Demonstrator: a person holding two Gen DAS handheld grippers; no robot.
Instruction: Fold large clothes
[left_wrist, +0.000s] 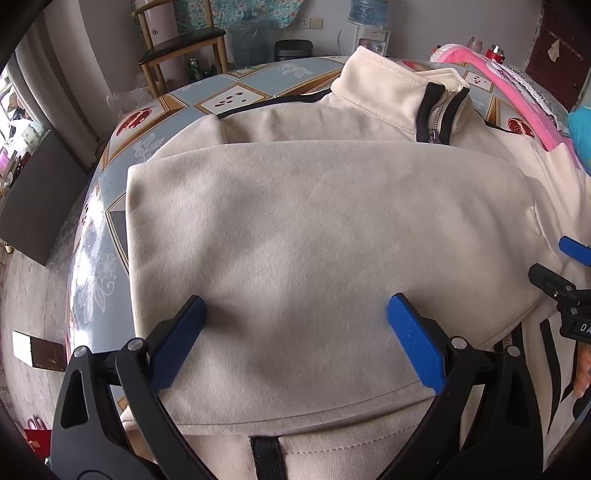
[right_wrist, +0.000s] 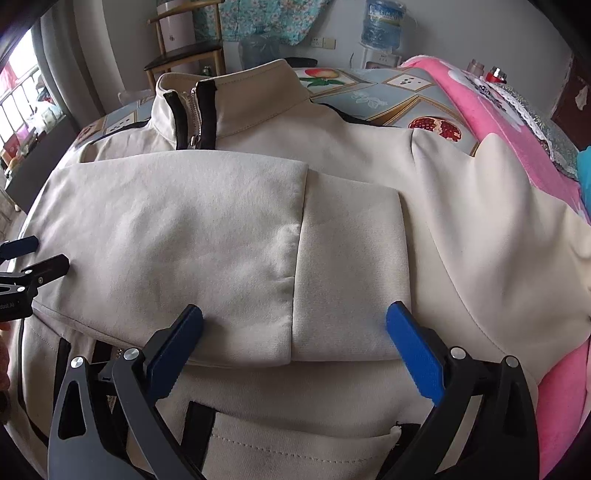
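Patterned oilcloth covers the table (left_wrist: 236, 96), and on it we find the cream jacket (left_wrist: 325, 229) lying partly folded, collar and zipper at the far side. Our left gripper (left_wrist: 295, 314) stands spread wide over the folded panel with nothing pinched; its pads appear to rest on the cloth, though we cannot confirm contact. Our right gripper (right_wrist: 293, 325) is likewise spread wide above the folded sleeve, gripping nothing. A pink blanket (right_wrist: 491, 122) lies at the right. Beyond the table stand a wooden chair (left_wrist: 184, 40) and a water dispenser (right_wrist: 380, 33).
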